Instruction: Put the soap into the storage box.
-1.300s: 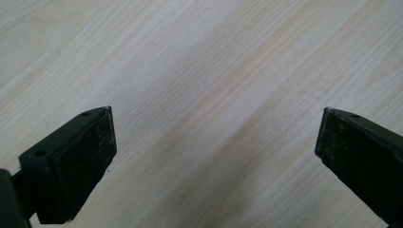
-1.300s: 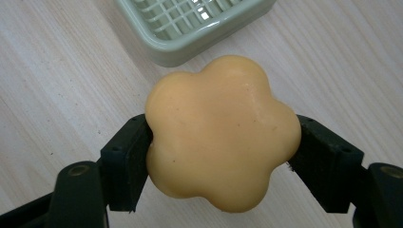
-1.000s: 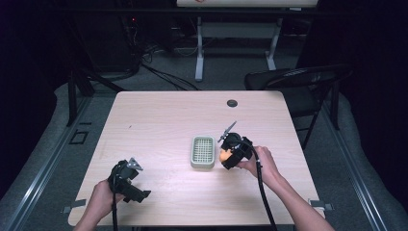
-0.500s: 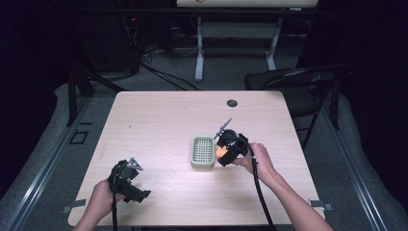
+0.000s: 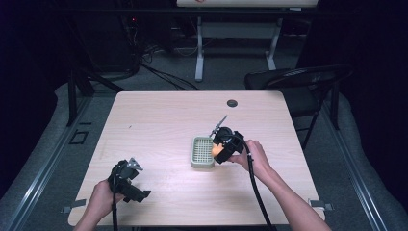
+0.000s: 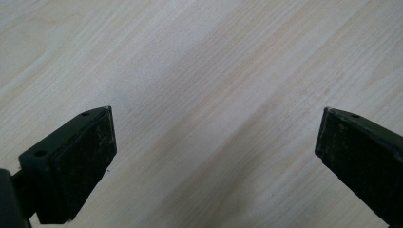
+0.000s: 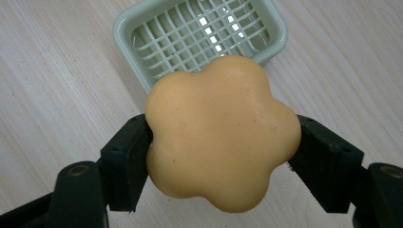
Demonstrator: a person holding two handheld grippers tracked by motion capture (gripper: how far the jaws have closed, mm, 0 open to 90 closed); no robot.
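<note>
Now high view: right gripper [image 5: 217,147] over green tray's [image 5: 196,162] right edge, left gripper [image 5: 129,169] near table's [image 5: 159,115] front-left | left gripper view: jaws spread above bare wood | right gripper view: jaws pinching orange flower-shaped soap [image 7: 221,130], tray beyond.

The high view looks forward and down on the whole table [image 5: 159,115]. The left gripper view sits close over bare wood [image 6: 209,95]. The right gripper view faces the tray [image 7: 199,28], shared with the high view [image 5: 202,151].
</note>
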